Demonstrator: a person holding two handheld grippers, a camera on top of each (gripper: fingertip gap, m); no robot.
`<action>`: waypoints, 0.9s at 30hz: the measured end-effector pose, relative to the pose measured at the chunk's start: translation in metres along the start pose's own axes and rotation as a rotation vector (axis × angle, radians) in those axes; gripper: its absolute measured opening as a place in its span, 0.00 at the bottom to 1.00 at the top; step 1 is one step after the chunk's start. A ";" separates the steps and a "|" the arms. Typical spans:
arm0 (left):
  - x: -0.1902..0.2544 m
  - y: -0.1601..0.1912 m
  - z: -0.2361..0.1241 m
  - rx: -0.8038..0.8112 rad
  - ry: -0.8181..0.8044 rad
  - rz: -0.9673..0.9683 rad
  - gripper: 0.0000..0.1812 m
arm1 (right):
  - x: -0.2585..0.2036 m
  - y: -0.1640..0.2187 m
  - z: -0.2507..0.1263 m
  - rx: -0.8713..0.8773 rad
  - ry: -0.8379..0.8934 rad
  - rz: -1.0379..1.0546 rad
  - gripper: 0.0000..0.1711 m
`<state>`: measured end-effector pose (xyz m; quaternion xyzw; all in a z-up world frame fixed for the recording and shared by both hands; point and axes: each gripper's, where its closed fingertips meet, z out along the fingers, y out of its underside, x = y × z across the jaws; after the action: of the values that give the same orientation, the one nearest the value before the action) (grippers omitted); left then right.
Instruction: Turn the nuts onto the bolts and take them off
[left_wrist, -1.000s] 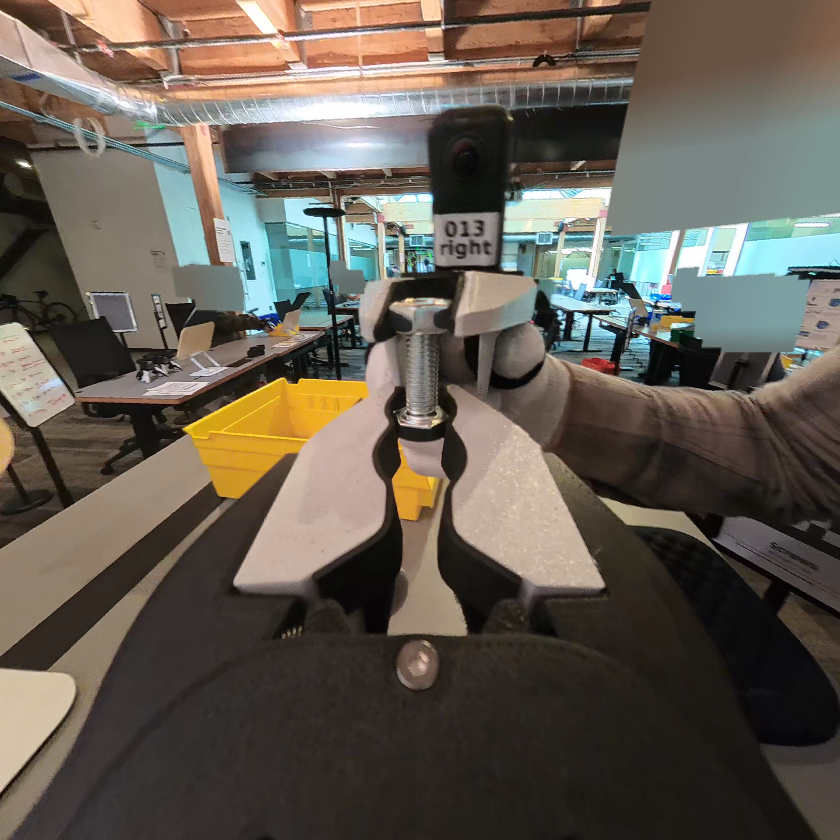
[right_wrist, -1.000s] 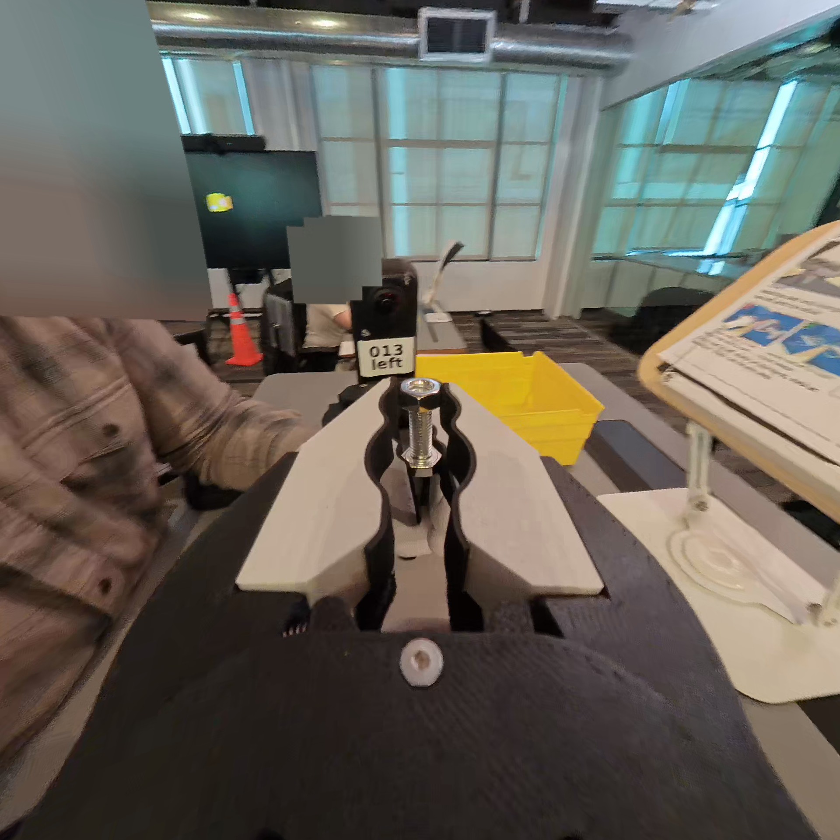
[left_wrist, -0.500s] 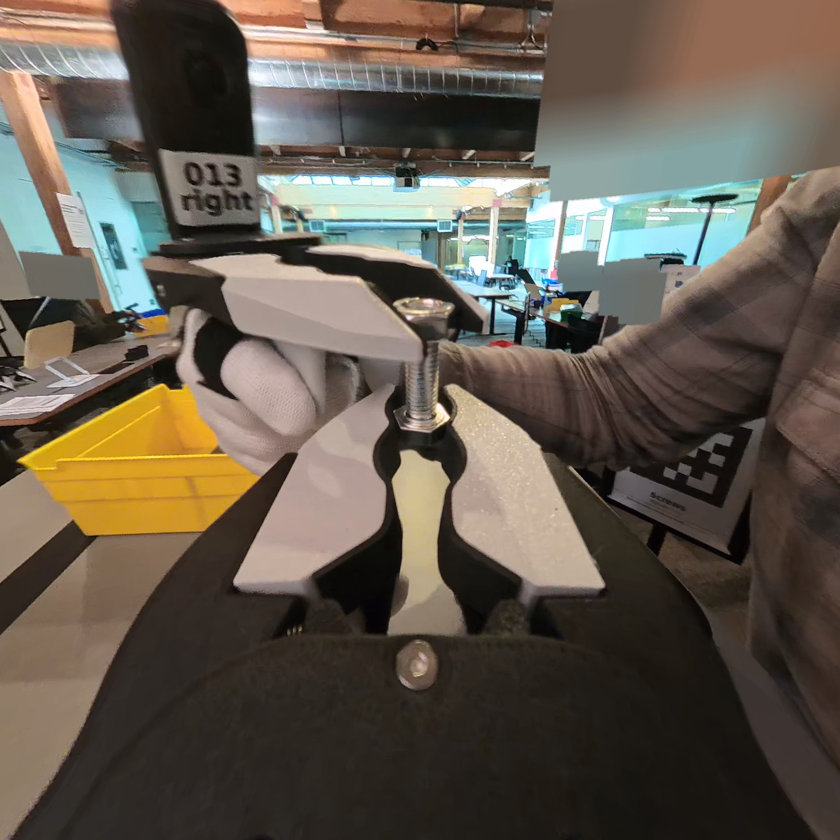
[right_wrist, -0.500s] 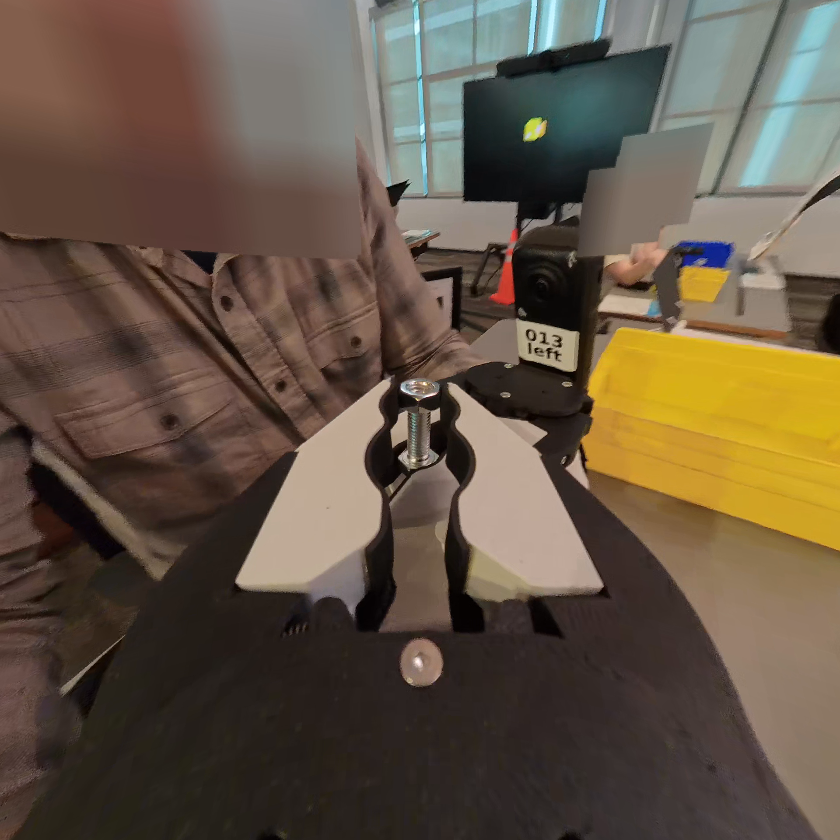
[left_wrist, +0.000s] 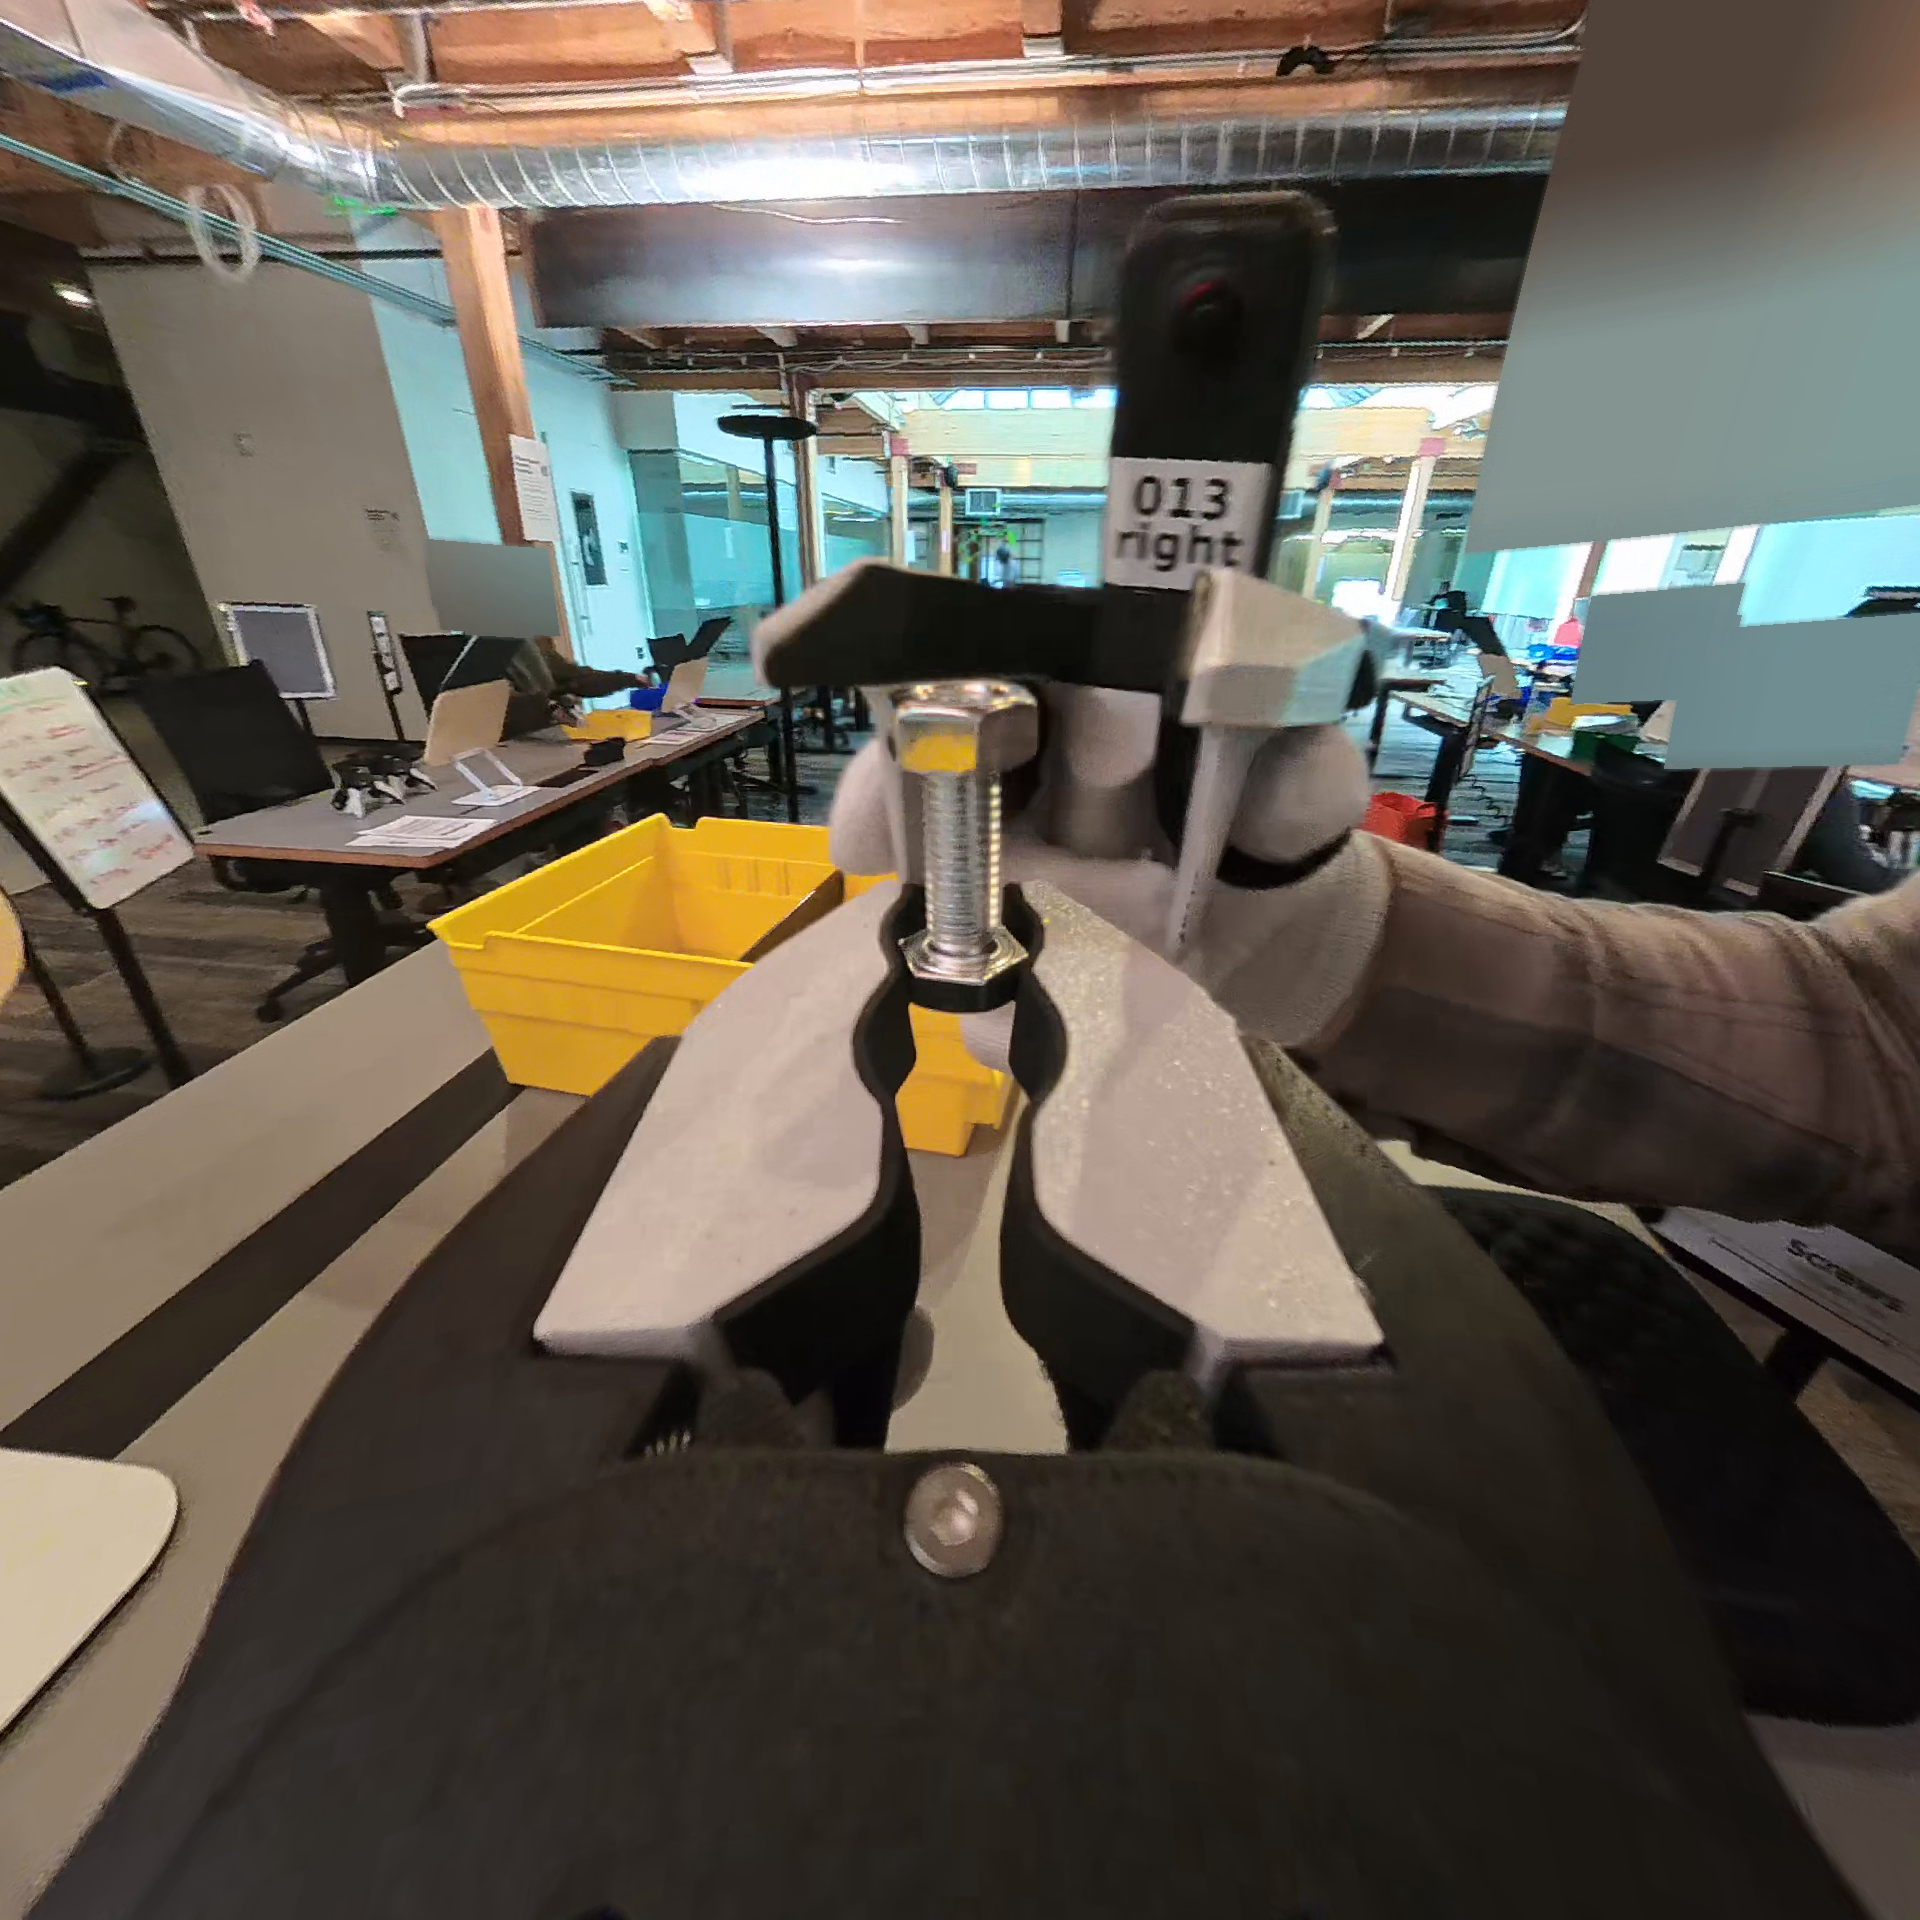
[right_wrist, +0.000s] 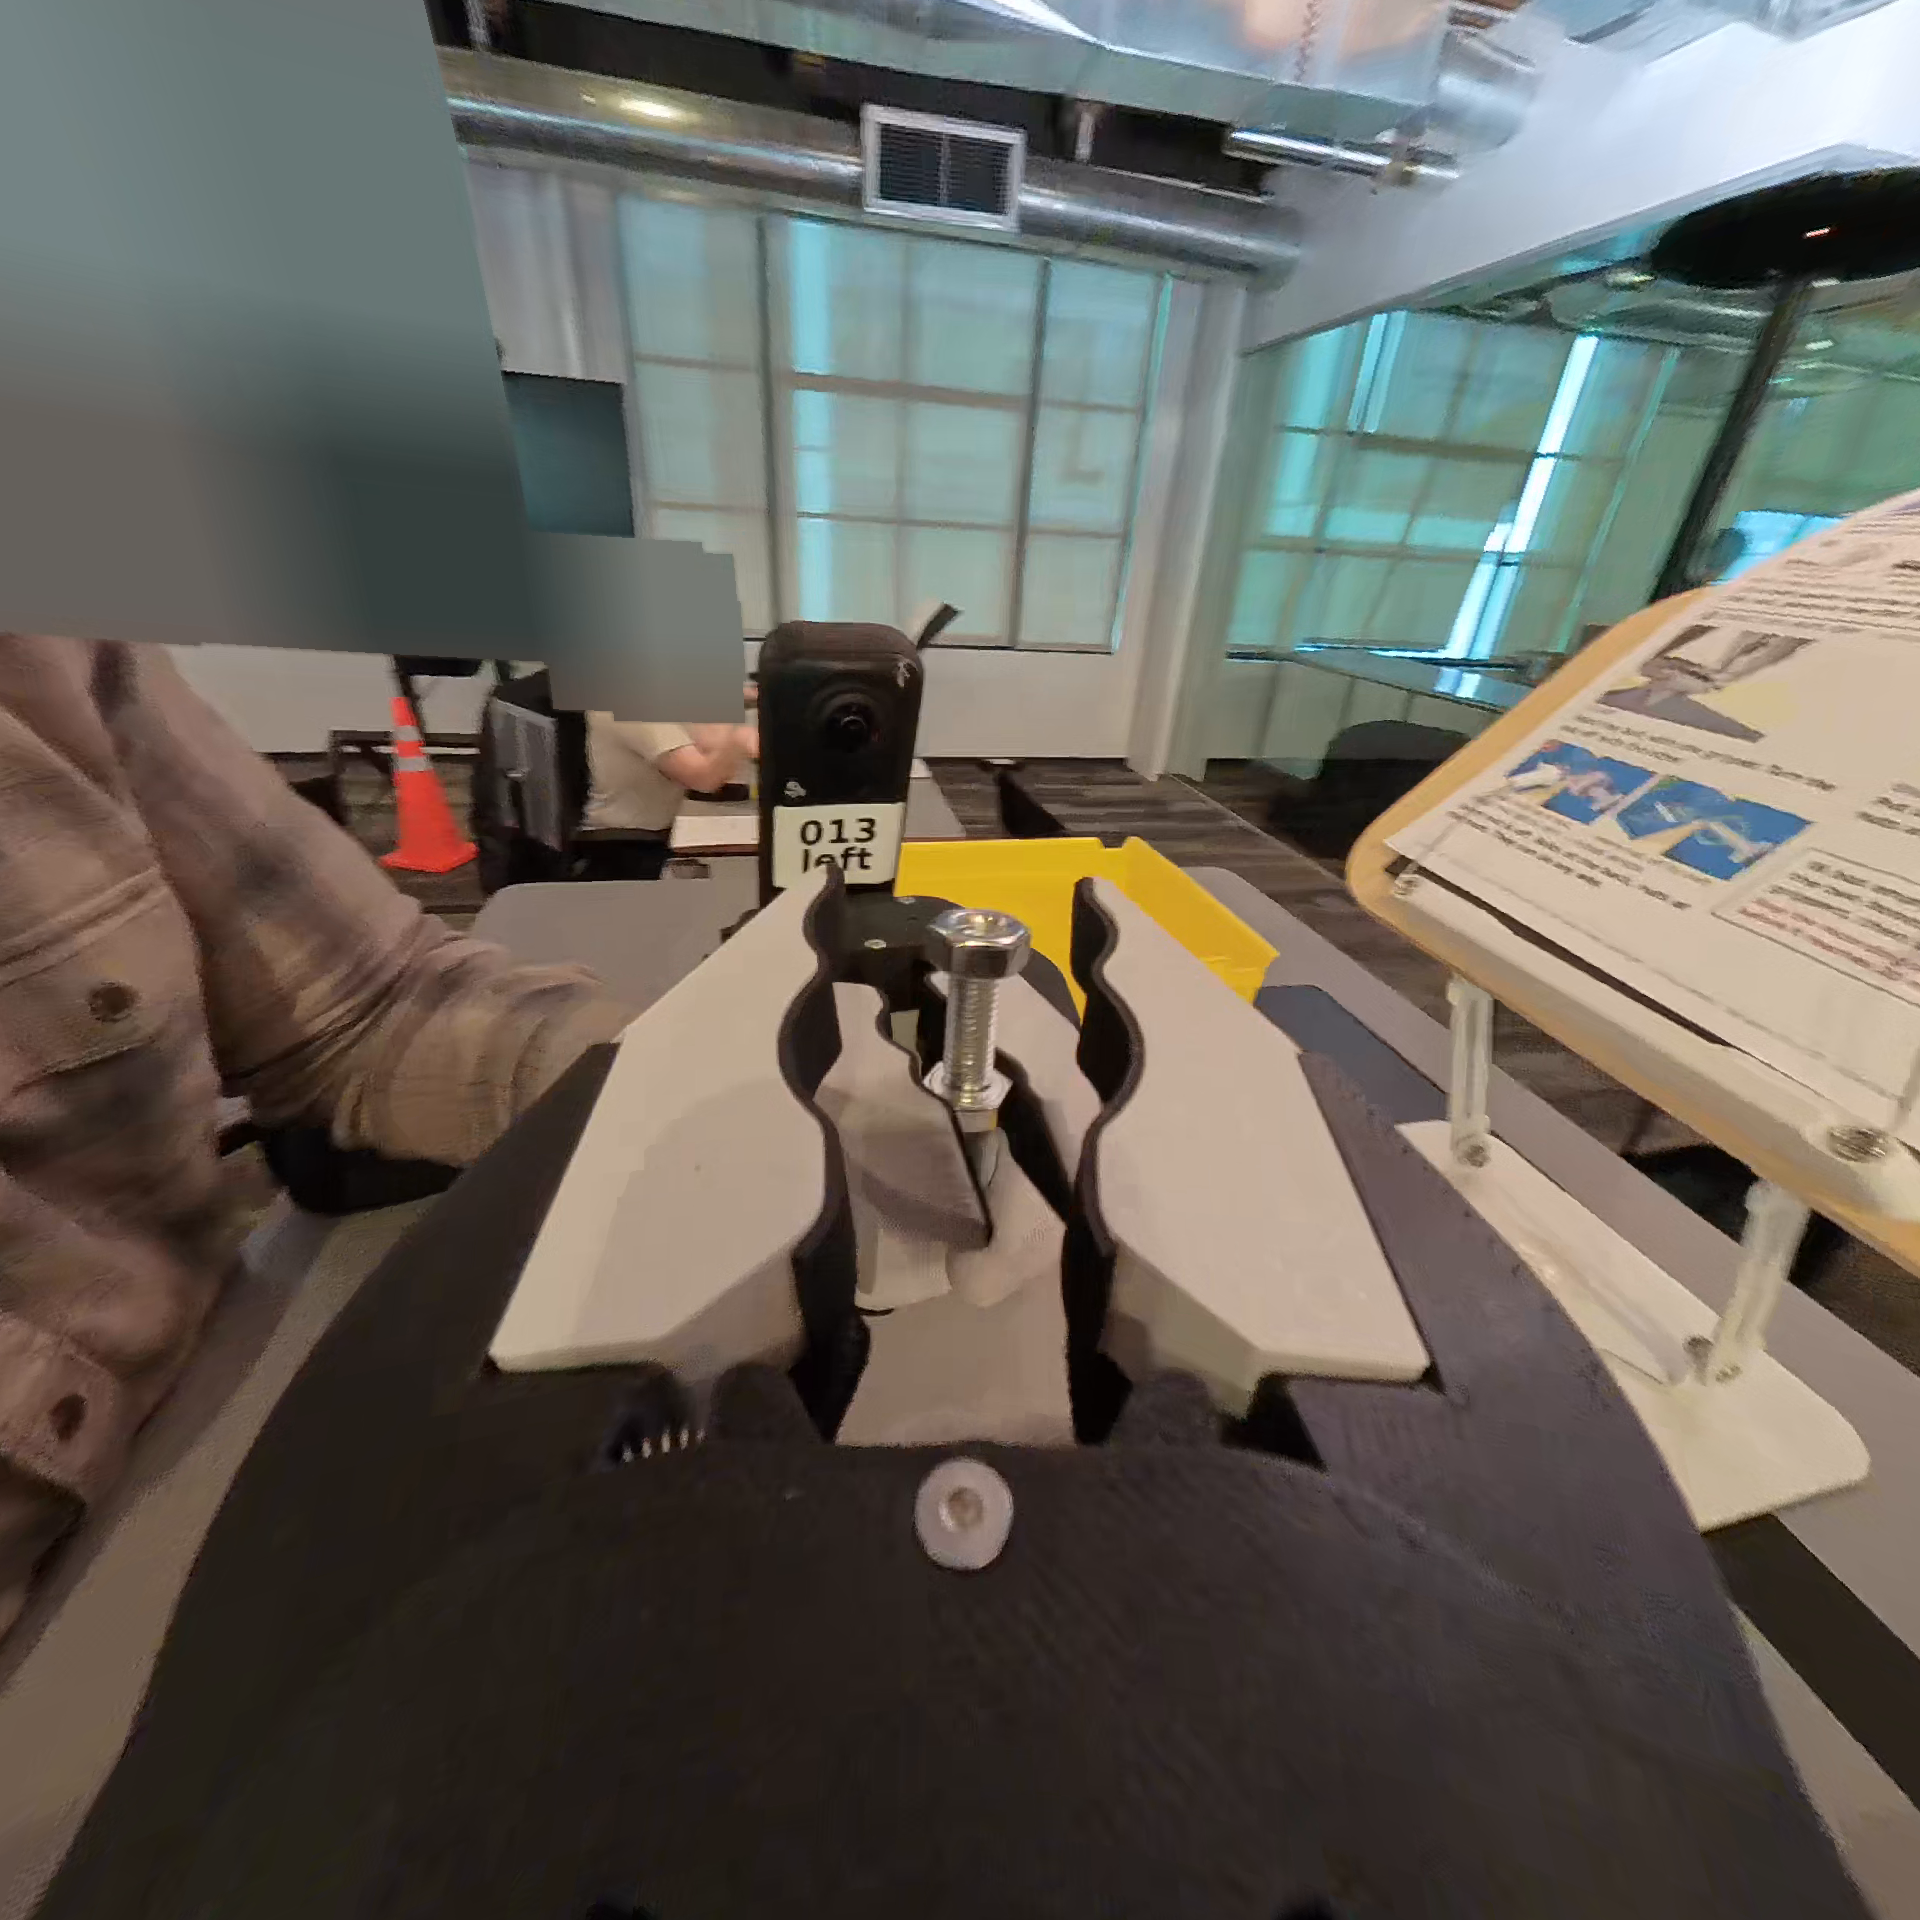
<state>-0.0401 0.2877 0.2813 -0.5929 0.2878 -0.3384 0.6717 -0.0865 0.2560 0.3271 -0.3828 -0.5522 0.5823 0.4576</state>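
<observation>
Centrally, left tool (left_wrist: 961, 971) clamped on nut (left_wrist: 962, 953) of upright bolt (left_wrist: 962, 821), right tool (right_wrist: 954, 935) spread apart around bolt head, yellow bin (left_wrist: 623, 961) behind.

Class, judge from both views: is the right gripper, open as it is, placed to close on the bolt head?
Probably yes. The right gripper is open with the bolt head between its fingers, nothing between. The left gripper holds only the nut, lower down.

Yellow bin (left_wrist: 623, 966) beyond bolt (left_wrist: 961, 831); document stand (right_wrist: 1662, 935) right.

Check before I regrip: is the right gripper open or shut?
Open: the right gripper has both fingers standing apart from the bolt.
</observation>
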 end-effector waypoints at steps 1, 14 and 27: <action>0.000 0.001 0.000 -0.005 0.000 0.000 0.08 | 0.002 0.002 0.001 -0.004 0.046 -0.001 0.22; 0.001 0.003 0.001 -0.018 -0.006 0.019 0.08 | 0.007 0.009 -0.001 -0.025 0.199 0.016 0.10; 0.027 0.003 0.001 -0.027 0.143 0.025 0.08 | -0.021 0.005 -0.009 -0.040 -0.242 0.054 0.10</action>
<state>-0.0222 0.2669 0.2788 -0.5726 0.3470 -0.3677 0.6454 -0.0726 0.2385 0.3196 -0.3333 -0.6046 0.6252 0.3641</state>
